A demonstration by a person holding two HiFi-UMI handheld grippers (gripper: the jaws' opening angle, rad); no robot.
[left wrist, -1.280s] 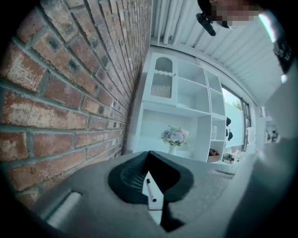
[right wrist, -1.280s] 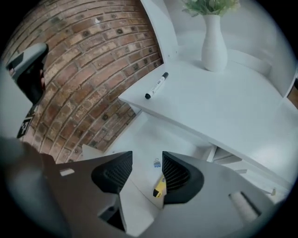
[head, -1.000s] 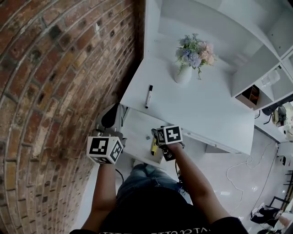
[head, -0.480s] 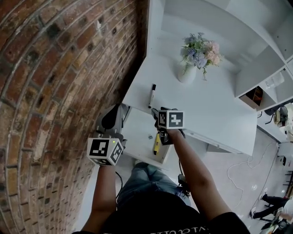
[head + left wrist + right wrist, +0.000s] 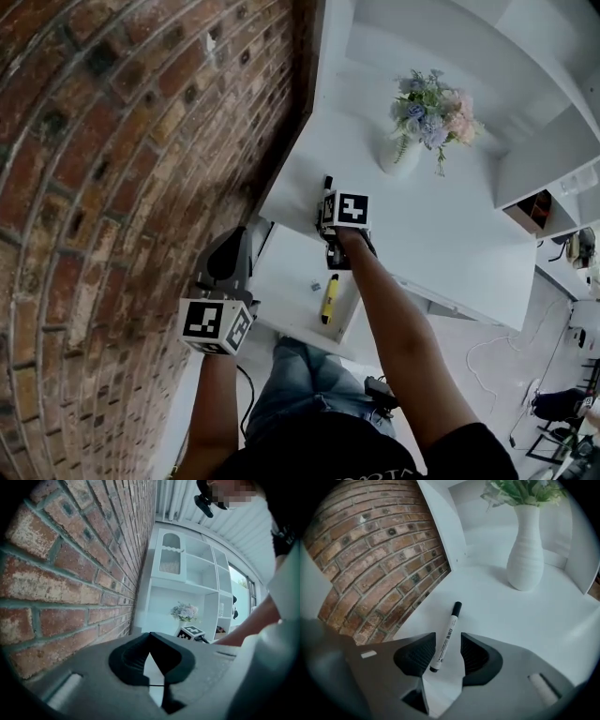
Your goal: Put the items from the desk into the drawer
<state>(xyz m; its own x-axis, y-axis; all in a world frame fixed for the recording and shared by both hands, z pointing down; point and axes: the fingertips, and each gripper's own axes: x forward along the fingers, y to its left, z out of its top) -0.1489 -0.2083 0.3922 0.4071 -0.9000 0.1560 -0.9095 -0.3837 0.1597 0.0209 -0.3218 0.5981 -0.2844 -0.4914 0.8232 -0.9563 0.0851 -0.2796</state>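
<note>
A black-capped white marker (image 5: 449,632) lies on the white desk (image 5: 441,234); only its cap end (image 5: 327,180) shows in the head view. My right gripper (image 5: 447,644) is open and low over the desk, one jaw on each side of the marker's near end, not touching it. The drawer (image 5: 281,272) below the desk's edge stands pulled out, with a yellow pen (image 5: 330,298) and a small bluish item (image 5: 313,287) inside. My left gripper (image 5: 231,258) sits at the drawer's left side, jaws closed on its white edge (image 5: 152,670).
A white vase (image 5: 527,559) of flowers (image 5: 433,103) stands further back on the desk. A brick wall (image 5: 141,141) runs close along the left. White shelves (image 5: 553,141) rise behind and to the right of the desk. A person's legs (image 5: 291,394) are below the drawer.
My right gripper has moved up from the drawer, where the yellow pen now lies, across the desk edge to the marker. The left gripper has stayed at the drawer.
</note>
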